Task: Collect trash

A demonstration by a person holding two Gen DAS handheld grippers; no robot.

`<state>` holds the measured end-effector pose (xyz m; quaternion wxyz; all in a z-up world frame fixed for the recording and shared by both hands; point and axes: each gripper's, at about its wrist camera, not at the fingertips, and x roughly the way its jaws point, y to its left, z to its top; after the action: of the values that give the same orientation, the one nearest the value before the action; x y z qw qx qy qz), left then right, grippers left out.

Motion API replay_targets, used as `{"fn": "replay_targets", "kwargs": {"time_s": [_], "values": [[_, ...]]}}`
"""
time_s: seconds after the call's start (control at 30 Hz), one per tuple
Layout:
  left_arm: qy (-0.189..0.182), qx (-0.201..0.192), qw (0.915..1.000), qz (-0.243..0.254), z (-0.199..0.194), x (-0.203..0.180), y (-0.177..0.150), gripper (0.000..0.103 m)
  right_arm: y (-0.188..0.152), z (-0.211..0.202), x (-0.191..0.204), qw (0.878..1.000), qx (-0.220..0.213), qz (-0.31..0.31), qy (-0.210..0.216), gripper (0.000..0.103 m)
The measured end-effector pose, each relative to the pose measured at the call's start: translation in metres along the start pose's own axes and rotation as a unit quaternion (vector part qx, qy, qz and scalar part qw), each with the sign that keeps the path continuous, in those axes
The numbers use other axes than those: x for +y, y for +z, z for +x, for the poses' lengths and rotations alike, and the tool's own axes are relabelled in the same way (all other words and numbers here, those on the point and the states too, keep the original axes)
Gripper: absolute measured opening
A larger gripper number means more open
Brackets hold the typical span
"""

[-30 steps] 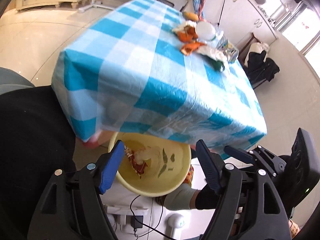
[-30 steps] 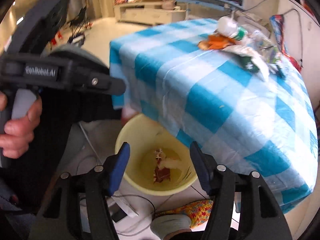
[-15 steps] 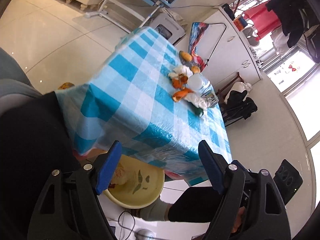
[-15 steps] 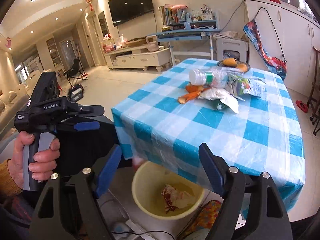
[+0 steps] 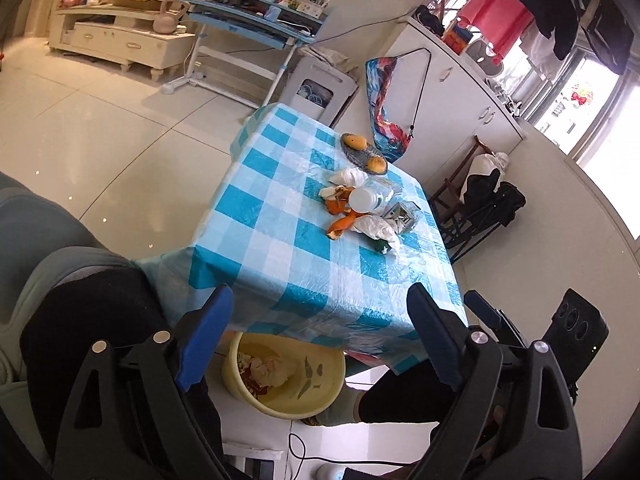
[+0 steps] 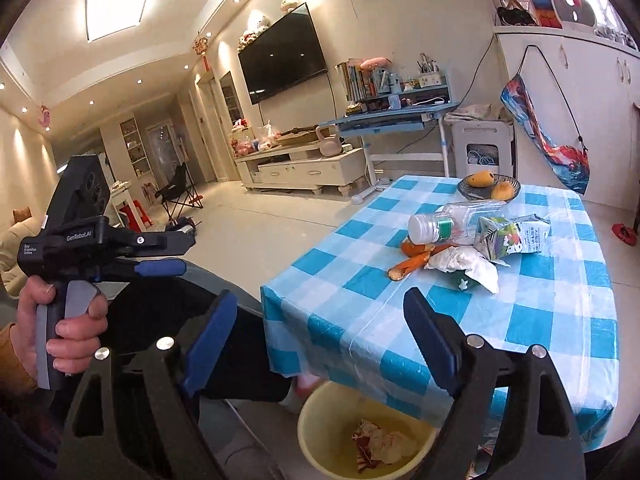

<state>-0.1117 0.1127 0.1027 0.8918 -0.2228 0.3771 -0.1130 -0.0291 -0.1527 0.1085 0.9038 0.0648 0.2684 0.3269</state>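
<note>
The left gripper (image 5: pixel 320 336) is opening its jaws wide and nothing is lying between them; the right gripper (image 6: pixel 320 336) is also opening, and it too is carrying nothing. Both are pointing downward over the near edge of the table (image 5: pixel 280 264), which is wearing a blue and white checked cloth. In the right wrist view the person's left hand (image 6: pixel 52 336) is wrapping the handle of its tool, fingers on the trigger, and is holding it beside the table's corner. The trash is sitting well apart from both tools, in a cluster toward the far side of the cloth: orange peel (image 6: pixel 412 262), a crumpled white tissue (image 6: pixel 468 266), a plastic bottle (image 6: pixel 452 224) lying on its side and a crushed drink carton (image 6: pixel 512 236). The yellow bin (image 6: pixel 316 424) is standing on the floor, partly under the table's edge, and some scraps are already lying in it. I am judging that the step in hand is the reach for the next piece. To do it well, each tool should be going forward with jaws wide and taking one light piece (the peel or the tissue is nearest). The fruit bowl (image 6: pixel 464 190) behind the pile is not trash, so the tools should be stopping short of it.
</note>
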Motion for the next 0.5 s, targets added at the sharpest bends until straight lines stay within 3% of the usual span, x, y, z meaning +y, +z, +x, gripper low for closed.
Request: {"fn": "replay_targets", "kwargs": {"time_s": [0.23, 0.5], "values": [[-0.011, 0.015, 0.9997, 0.018, 0.009, -0.015, -0.005, 0.087, 0.003, 0.001, -0.004, 1.0, -0.003, 0.013, -0.003, 0.082], [-0.029, 0.028, 0.9992, 0.0, 0.015, -0.007, -0.01, 0.087, -0.001, 0.003, -0.017, 0.999, -0.005, 0.054, 0.003, 0.082]]}}
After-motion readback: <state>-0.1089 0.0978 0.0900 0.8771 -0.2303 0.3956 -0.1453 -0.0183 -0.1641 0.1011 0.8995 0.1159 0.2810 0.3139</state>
